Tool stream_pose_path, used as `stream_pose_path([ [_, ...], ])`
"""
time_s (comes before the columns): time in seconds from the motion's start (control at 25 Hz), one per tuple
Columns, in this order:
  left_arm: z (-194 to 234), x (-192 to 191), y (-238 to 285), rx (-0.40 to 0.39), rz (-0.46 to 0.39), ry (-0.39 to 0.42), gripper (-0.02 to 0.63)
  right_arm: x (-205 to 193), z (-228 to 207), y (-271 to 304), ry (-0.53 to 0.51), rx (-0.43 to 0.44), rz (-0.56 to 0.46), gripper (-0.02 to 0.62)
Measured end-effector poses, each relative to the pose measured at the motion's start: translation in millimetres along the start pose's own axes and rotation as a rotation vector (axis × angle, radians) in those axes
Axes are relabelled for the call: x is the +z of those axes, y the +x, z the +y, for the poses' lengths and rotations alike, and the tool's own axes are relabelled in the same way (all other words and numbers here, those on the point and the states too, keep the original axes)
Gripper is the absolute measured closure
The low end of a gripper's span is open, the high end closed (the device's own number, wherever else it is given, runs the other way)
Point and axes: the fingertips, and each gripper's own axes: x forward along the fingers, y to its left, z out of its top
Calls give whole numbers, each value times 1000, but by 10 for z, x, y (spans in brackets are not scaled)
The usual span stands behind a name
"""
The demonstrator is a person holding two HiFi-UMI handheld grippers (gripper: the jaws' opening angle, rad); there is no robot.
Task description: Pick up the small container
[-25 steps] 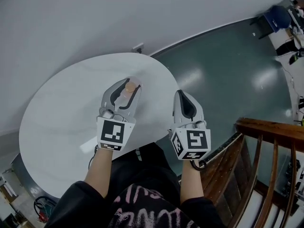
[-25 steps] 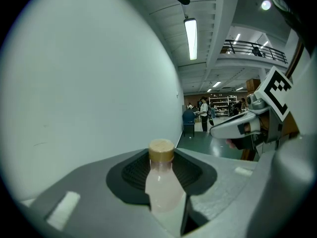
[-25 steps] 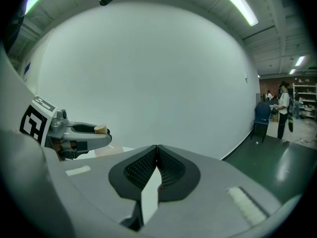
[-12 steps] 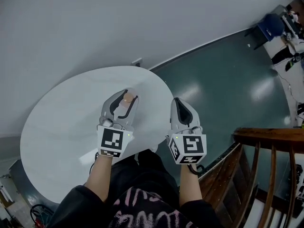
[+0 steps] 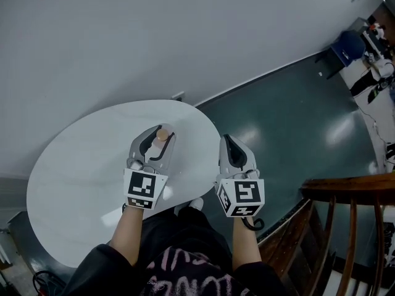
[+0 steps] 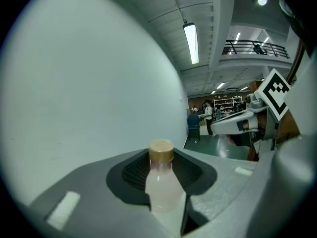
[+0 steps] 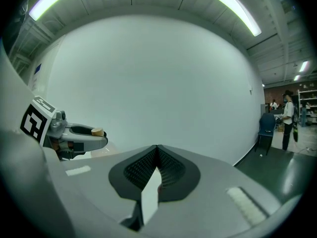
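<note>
The small container (image 6: 162, 187) is a pale, milky bottle with a tan cap, standing upright between the jaws of my left gripper (image 6: 163, 202), which is shut on it. In the head view the bottle's cap (image 5: 162, 135) shows at the tip of the left gripper (image 5: 157, 142), held above the round white table (image 5: 80, 165). My right gripper (image 5: 229, 148) hovers past the table's right edge, shut with nothing between its jaws (image 7: 153, 175). In the right gripper view the left gripper (image 7: 79, 137) and the bottle's cap (image 7: 97, 131) appear at the left.
A plain white wall (image 5: 154, 36) stands behind the table. Dark green floor (image 5: 290, 116) lies to the right, with a wooden railing (image 5: 352, 190) at the lower right. A blue chair (image 5: 345, 45) stands far off, and people stand in the distance (image 6: 205, 113).
Both grippers have drawn back toward the person and risen a little relative to the table. The left one keeps its hold on the bottle; the right stays shut.
</note>
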Motion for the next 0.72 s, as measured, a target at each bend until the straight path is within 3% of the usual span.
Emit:
stream_pose_path([
  [0.72,90,416,-179,61,-56,0,466,372,8,-98,-39,34,-79,586],
])
